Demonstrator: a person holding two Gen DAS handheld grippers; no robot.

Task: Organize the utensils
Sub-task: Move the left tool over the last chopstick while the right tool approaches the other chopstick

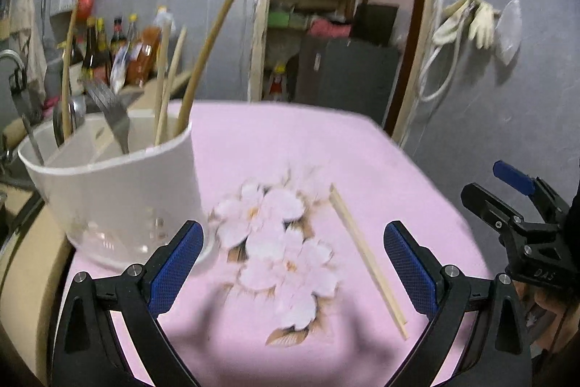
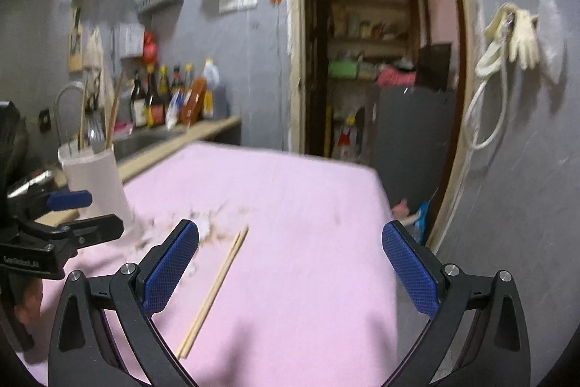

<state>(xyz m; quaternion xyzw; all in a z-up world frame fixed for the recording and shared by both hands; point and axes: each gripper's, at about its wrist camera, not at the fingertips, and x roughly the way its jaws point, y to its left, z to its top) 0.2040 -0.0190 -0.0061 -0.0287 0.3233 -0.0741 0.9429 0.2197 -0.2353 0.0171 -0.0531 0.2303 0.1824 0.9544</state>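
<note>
A white utensil holder (image 1: 119, 191) stands at the left of the pink tablecloth (image 1: 290, 140). It holds wooden chopsticks, a metal fork (image 1: 112, 111) and spoons. It also shows in the right wrist view (image 2: 96, 180). A pair of wooden chopsticks (image 1: 366, 256) lies flat on the cloth, also seen in the right wrist view (image 2: 214, 289). My left gripper (image 1: 293, 263) is open and empty above the flower print, with the holder by its left finger. My right gripper (image 2: 290, 263) is open and empty, with the chopsticks just beside its left finger.
A counter with sauce bottles (image 2: 170, 97) and a sink tap (image 1: 14, 60) lies behind the holder. An open doorway (image 2: 373, 60) with shelves is at the back. Gloves and a cord (image 2: 507, 35) hang on the right wall. The table's far edge (image 2: 290, 155) drops off.
</note>
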